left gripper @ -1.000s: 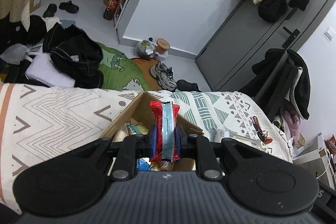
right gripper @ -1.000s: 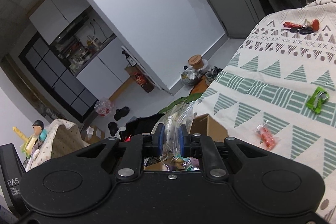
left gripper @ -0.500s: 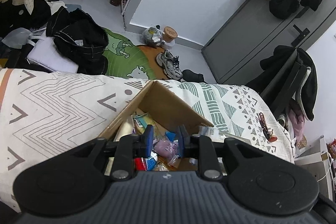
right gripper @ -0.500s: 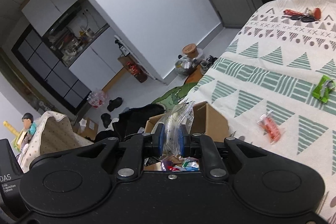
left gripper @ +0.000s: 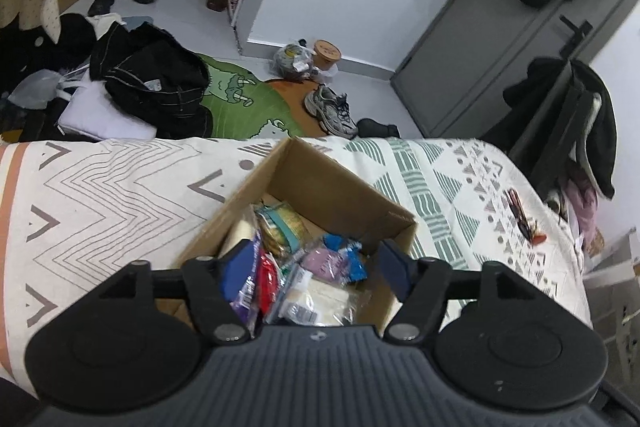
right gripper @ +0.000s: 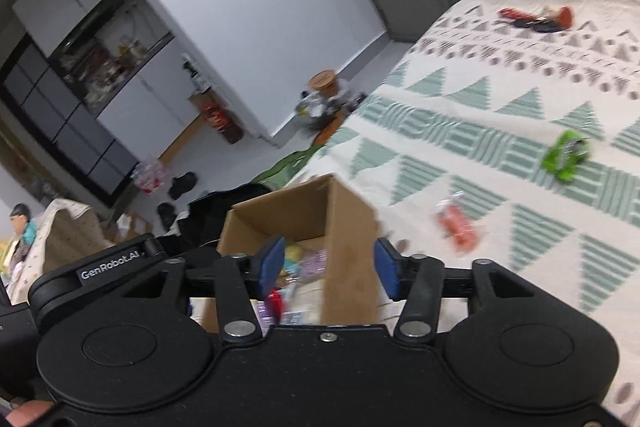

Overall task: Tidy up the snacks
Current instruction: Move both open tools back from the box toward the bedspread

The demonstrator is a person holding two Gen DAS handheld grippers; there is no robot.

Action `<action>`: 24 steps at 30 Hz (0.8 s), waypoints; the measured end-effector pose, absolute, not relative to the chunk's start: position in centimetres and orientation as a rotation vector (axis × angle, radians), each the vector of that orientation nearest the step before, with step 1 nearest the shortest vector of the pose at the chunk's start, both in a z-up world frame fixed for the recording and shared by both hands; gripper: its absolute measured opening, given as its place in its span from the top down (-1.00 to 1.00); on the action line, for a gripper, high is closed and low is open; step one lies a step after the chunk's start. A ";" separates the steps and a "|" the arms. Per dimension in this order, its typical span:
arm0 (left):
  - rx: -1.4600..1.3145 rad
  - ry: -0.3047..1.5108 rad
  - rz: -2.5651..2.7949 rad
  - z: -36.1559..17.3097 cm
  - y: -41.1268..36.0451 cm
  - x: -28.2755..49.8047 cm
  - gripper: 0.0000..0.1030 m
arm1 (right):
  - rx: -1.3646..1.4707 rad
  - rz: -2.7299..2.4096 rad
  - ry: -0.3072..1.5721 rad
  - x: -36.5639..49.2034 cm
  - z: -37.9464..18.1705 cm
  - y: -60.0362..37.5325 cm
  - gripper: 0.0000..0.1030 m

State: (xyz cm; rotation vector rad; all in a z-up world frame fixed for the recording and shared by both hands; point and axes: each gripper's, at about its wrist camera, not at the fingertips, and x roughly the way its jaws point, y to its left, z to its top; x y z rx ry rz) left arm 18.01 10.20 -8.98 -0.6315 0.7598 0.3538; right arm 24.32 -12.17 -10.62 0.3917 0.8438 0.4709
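An open cardboard box [left gripper: 320, 183] sits on a patterned bedspread [left gripper: 120, 195] and holds several snack packets, among them a red one [left gripper: 267, 281] and a purple one [left gripper: 325, 261]. My left gripper [left gripper: 316, 263] hovers over the box, open, with nothing between its blue pads. My right gripper [right gripper: 326, 267] is open too, straddling a corner of the same box [right gripper: 348, 223]. On the spread to the right lie an orange-red snack packet [right gripper: 458, 227] and a green one [right gripper: 566, 155].
Red and dark keys [right gripper: 534, 17] lie further back on the bedspread [right gripper: 500, 107]. Beyond the bed are clothes [left gripper: 152, 83], a green rug [left gripper: 248, 107], shoes [left gripper: 330, 111], a grey door [left gripper: 500, 39] and a coat-draped chair [left gripper: 568, 119].
My left gripper let go of the red and blue packet, which now lies in the box, and opened wide. My right gripper released its clear bag and opened.
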 end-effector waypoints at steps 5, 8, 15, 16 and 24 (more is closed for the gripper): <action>-0.591 0.775 0.338 -8.9 8.2 18.3 -0.49 | 0.375 0.413 0.834 23.9 -10.6 -14.9 -0.21; -0.560 0.777 0.326 -8.9 6.9 18.5 -0.54 | 0.378 0.381 0.825 23.6 -10.6 -16.9 -0.32; -0.504 0.772 0.276 -8.5 4.1 19.3 -0.67 | 0.380 0.316 0.799 23.1 -10.8 -21.1 -0.61; -0.499 0.768 0.269 -8.4 3.7 19.5 -0.67 | 0.382 0.309 0.795 23.1 -10.8 -21.6 -0.69; -0.451 0.764 0.219 -8.1 1.0 20.2 -0.72 | 0.386 0.275 0.760 23.1 -11.2 -25.4 -0.99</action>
